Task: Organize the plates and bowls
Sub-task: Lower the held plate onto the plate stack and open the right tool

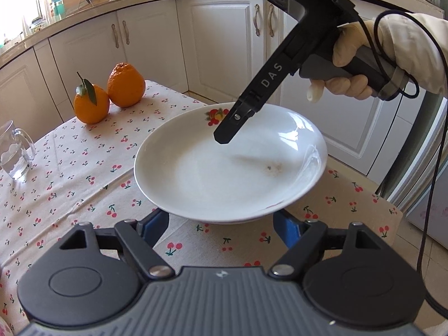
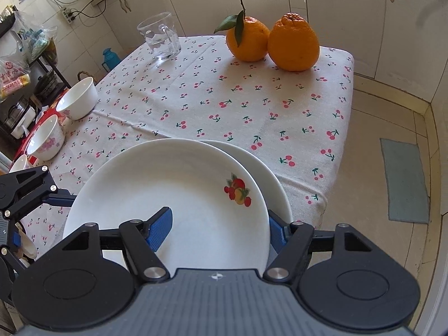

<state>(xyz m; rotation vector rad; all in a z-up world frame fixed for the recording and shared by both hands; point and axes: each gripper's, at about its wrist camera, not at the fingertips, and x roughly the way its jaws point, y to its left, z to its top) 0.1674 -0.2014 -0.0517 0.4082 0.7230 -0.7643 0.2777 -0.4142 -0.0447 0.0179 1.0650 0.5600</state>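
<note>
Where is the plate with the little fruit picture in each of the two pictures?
Left wrist view: the white plate with the fruit picture sits mid-frame, its fruit print at the far rim beside the right gripper.
Right wrist view: the same plate fills the lower middle, on top of another white plate.
Shared landmark: the two oranges on the cherry-print tablecloth.

**Small kitchen, daylight**

White panelled cabinets (image 1: pixel 218 44) run under a cluttered countertop (image 1: pixel 84 25). Bright window (image 1: pixel 19 2) at left, washed out. Table under cherry-print cloth (image 2: pixel 252 98). Pale tiled floor (image 2: pixel 392 106) with a grey-green mat (image 2: pixel 406 179). Tiled wall, power strip (image 2: pixel 68 15) with trailing cords; dark rack (image 2: pixel 30 84) of bags and pots.
</note>
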